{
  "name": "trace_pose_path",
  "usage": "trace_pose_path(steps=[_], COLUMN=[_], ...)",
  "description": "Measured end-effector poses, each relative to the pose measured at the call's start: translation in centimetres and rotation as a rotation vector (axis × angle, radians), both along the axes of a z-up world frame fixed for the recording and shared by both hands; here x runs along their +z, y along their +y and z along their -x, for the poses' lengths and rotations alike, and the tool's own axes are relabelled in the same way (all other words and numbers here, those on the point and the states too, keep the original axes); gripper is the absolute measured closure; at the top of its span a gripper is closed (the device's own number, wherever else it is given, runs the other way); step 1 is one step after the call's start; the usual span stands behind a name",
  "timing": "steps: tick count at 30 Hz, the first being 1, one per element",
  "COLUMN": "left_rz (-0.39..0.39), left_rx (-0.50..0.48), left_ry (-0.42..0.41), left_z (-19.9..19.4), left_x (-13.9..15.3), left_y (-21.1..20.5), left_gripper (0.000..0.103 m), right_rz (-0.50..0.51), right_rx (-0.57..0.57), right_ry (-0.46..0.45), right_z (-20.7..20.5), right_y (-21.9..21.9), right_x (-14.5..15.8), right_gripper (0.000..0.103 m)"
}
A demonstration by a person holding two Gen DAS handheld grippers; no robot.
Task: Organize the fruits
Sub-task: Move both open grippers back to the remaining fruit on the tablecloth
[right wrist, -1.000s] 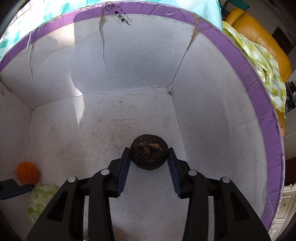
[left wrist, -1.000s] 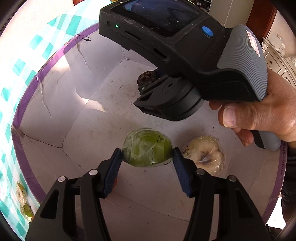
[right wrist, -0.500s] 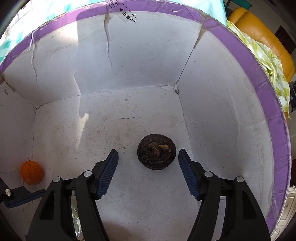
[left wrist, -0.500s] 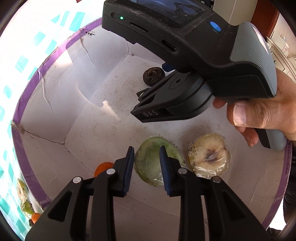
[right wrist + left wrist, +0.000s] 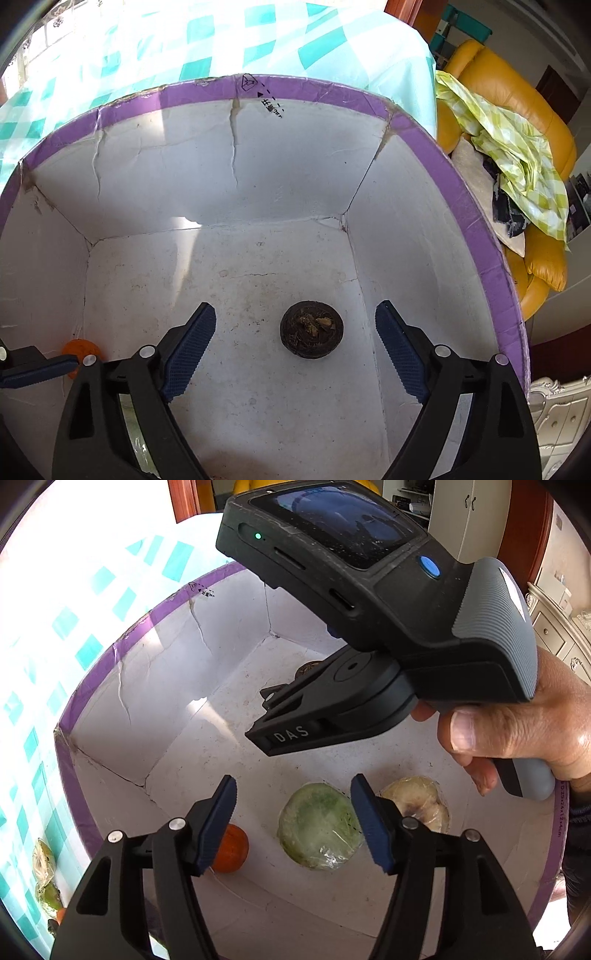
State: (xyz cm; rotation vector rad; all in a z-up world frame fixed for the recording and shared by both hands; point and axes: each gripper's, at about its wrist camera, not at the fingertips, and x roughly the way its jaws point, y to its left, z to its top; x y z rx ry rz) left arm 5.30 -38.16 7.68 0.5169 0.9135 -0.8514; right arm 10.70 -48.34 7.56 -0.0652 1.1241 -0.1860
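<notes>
A white box with a purple rim (image 5: 110,657) (image 5: 332,92) holds the fruit. In the left wrist view a plastic-wrapped green fruit (image 5: 319,830), a wrapped pale brownish fruit (image 5: 413,803) and a small orange (image 5: 231,853) lie on its floor. My left gripper (image 5: 293,823) is open and empty above the green fruit. In the right wrist view a dark brown round fruit (image 5: 311,334) lies on the box floor. My right gripper (image 5: 295,350) is open and empty above it. The orange (image 5: 79,350) shows at the left. The right gripper's body (image 5: 369,602) hides most of the dark fruit in the left wrist view.
The box stands on a teal-and-white checked tablecloth (image 5: 184,44). More wrapped fruit (image 5: 46,882) lies on the cloth outside the box at lower left. A yellow sofa with a green checked cloth (image 5: 517,147) stands beyond the table's right edge.
Both grippers let go of their fruit and rose. The left released the green fruit, the right released the dark fruit, and both now hang open above the box floor.
</notes>
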Motion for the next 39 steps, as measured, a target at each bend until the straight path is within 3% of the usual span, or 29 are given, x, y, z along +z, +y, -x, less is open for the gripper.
trace_pose_path(steps=[7,9,18,23,30,39], left_rz=[0.061,0.085,0.195,0.227,0.266,0.313], left_rx=[0.015,0.031,0.1,0.147,0.301,0.474], left_ry=[-0.077,-0.095,-0.129,-0.17,-0.208,-0.215], left_z=[2.3,3.2,3.9,3.8,1.6,0.6], left_x=[1.0,1.2,4.6,6.3,7.7,7.0], left_y=[1.0,0.9,5.4,9.8,17.9,26.5], left_gripper=[0.029,0.022,0.021,0.018,0.014,0.013], right_rz=[-0.022,-0.026,-0.114,-0.128,-0.121,-0.12], right_rx=[-0.062,-0.079,-0.142,-0.143,-0.15,-0.096], right_ry=[-0.129,-0.162,-0.337,-0.426,-0.513,-0.584], right_z=[0.9,1.4,4.0,5.7,7.7,9.8], right_y=[-0.2,-0.5,-1.6,-1.0,0.2,4.1], right_x=[2.4,3.1,6.6,8.8,11.4,13.8], right_gripper=[0.017,0.017,0.017,0.017,0.017,0.016])
